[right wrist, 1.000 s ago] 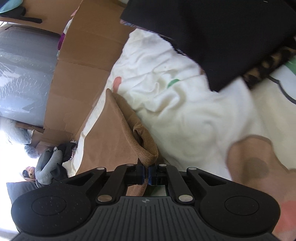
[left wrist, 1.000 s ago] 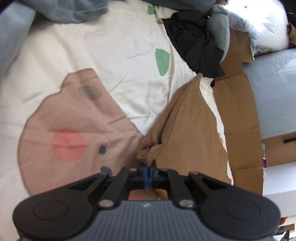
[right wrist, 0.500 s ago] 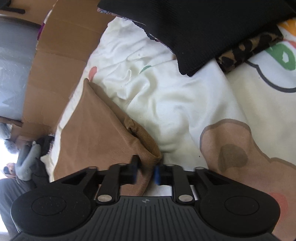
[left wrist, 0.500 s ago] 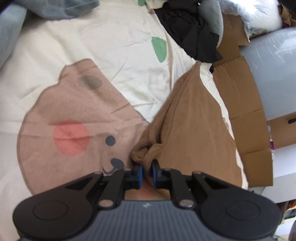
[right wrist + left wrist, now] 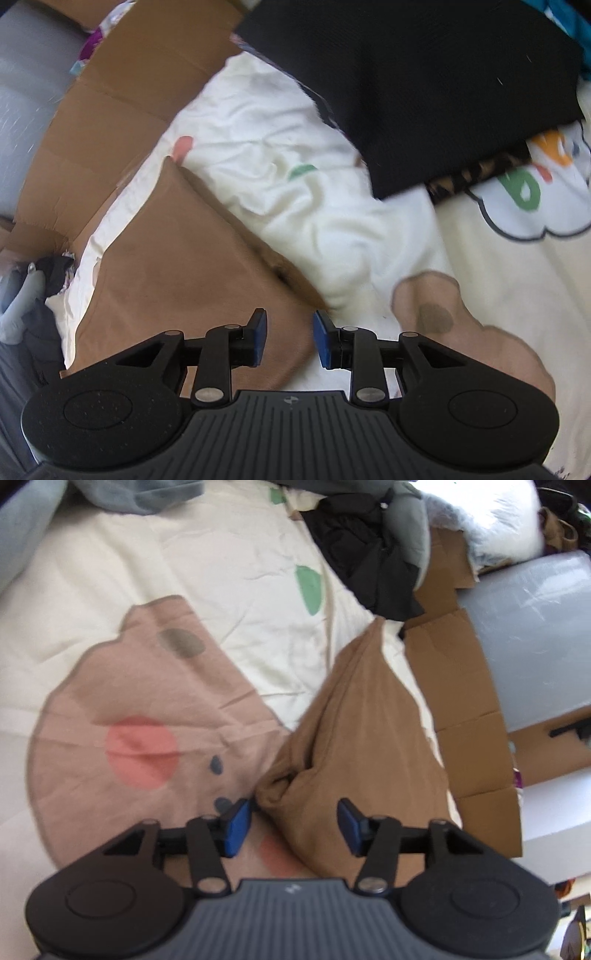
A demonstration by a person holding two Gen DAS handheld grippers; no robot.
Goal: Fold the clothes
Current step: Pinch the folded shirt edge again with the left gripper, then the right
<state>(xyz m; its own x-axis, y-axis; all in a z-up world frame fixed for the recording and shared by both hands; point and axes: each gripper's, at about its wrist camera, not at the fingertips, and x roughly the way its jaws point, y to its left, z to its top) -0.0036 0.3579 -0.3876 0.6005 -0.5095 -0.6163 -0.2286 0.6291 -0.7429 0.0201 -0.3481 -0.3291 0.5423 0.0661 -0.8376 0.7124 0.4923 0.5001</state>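
A brown garment [image 5: 369,738] lies folded on the cream bedspread [image 5: 207,572], near the bed's edge. My left gripper [image 5: 293,825] hovers over its bunched near corner. Its jaws are opening; the corner sits loosely between the blue pads [image 5: 236,825], which do not press on it. In the right wrist view the same brown garment [image 5: 184,266] lies flat, with a folded edge running toward the gripper. My right gripper [image 5: 290,338] stands partly open just above that near edge and grips nothing.
The bedspread carries a tan bear print [image 5: 147,720]. A black garment [image 5: 369,565] and grey clothes [image 5: 122,494] lie at the far side. Cardboard [image 5: 469,709] and a grey wrapped block [image 5: 535,638] flank the bed. A black folded cloth [image 5: 424,81] lies on a leopard-print piece [image 5: 476,173].
Both grippers were shut on the brown garment's corners and have let go, the left spreading wider. The right gripper has risen and the garment now lies flat.
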